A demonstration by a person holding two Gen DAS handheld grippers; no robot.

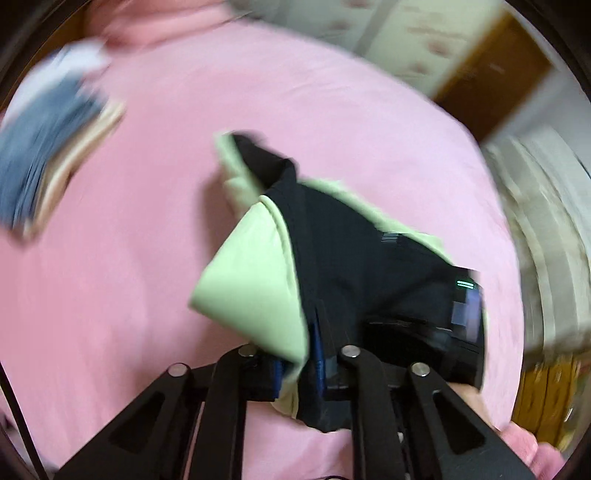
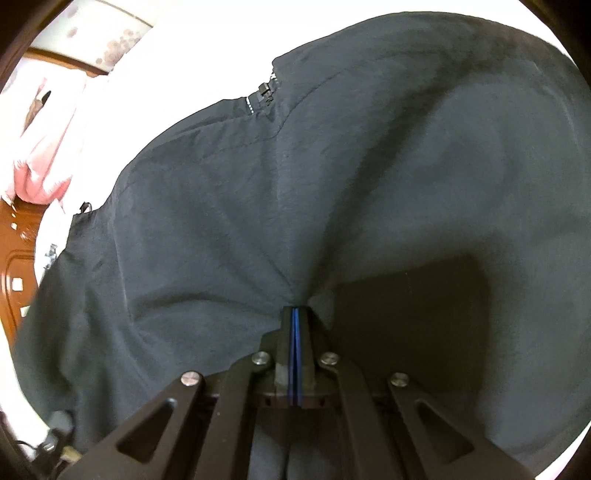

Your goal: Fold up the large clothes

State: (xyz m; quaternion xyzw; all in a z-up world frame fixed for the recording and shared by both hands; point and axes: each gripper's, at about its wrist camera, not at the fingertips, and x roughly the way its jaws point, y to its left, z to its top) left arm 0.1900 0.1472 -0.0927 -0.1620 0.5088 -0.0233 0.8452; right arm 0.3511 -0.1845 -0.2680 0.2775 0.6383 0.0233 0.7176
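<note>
Tongs pinching matte jacket (creased)

A bed spread with a pink sheet fills most of the room from where I stand, with a pink pillow bunched up at its far end and a blurred stack of folded blue and cream cloth lying near the left edge. Behind it runs pale wallpaper with small reddish flowers, edged by brown wooden trim. On the other side, carved reddish-brown wooden furniture stands by a very bright, washed-out wall.
</note>
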